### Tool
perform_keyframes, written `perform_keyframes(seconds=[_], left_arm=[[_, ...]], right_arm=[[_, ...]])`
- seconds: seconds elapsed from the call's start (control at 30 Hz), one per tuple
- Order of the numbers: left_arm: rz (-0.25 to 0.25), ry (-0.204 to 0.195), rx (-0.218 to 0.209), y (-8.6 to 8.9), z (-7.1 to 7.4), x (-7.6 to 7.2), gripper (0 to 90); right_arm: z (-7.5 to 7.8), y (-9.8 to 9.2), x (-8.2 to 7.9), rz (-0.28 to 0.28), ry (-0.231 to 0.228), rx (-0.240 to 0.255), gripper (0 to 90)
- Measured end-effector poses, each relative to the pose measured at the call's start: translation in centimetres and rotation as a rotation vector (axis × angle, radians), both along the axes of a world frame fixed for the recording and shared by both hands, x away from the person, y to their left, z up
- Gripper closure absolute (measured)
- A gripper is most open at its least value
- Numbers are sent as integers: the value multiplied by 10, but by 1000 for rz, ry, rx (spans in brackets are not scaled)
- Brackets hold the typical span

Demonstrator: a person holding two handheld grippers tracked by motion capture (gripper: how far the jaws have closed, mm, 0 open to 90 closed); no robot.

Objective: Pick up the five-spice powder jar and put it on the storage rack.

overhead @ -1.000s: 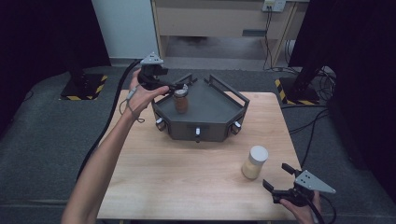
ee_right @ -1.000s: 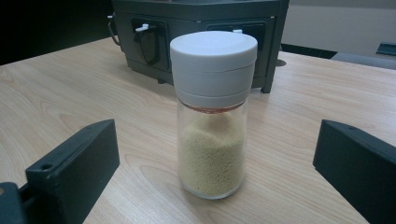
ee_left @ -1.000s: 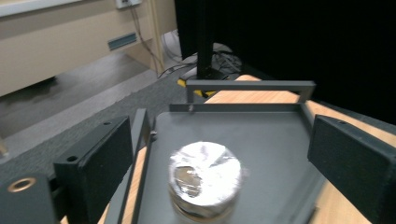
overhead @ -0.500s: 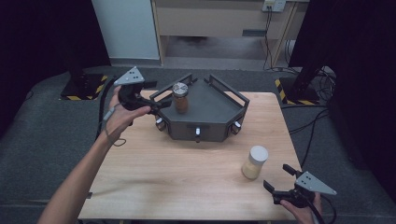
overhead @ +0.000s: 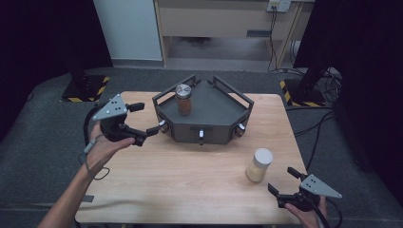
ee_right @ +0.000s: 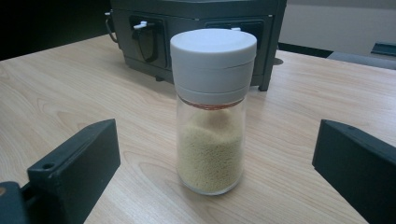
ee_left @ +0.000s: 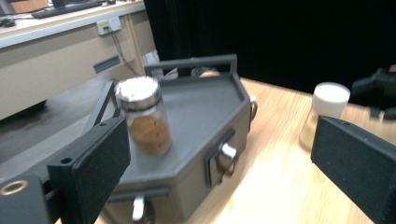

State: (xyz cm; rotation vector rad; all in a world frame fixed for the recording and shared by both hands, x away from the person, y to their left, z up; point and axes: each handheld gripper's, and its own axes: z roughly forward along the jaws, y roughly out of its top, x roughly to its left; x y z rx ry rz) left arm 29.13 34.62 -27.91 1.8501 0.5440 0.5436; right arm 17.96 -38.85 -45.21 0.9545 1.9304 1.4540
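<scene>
Left claw (overhead: pixel 148 130) pulled back off brown-powder jar (overhead: pixel 183 99), now wide open, empty; jar upright on grey tray (overhead: pixel 216 111). Right claw (overhead: pixel 281 183) open, empty, facing white-capped jar (overhead: pixel 259 165) on bench (overhead: pixel 190 175): likely next pick.

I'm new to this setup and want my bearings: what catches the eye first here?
A dark grey tray sits at the table's far middle, with a metal-capped jar of brown powder upright on it. Nearer, a white-capped jar of yellow grains stands right in front of the open right gripper.

Left hand-held gripper (overhead: pixel 144 122) now back from the brown jar (overhead: pixel 183 99), empty, jaws apart.
</scene>
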Motion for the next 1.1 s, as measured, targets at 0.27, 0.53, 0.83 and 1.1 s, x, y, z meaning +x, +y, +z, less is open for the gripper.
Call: perform_keyframes(seconds=[0.27,0.53,0.83,1.1], left_arm=[[31,0,48,2,-17,-24,33],[71,15,3,12,-52,-48,33],[135,61,-25,23,-86,-66,35],[192,96,-39,25,-116,-79,35]], right_arm=[[0,0,0,3,-1,-2,16],[0,0,0,5,-1,-3,16],[0,0,1,5,0,-4,16],[1,1,0,6,0,-3,17]])
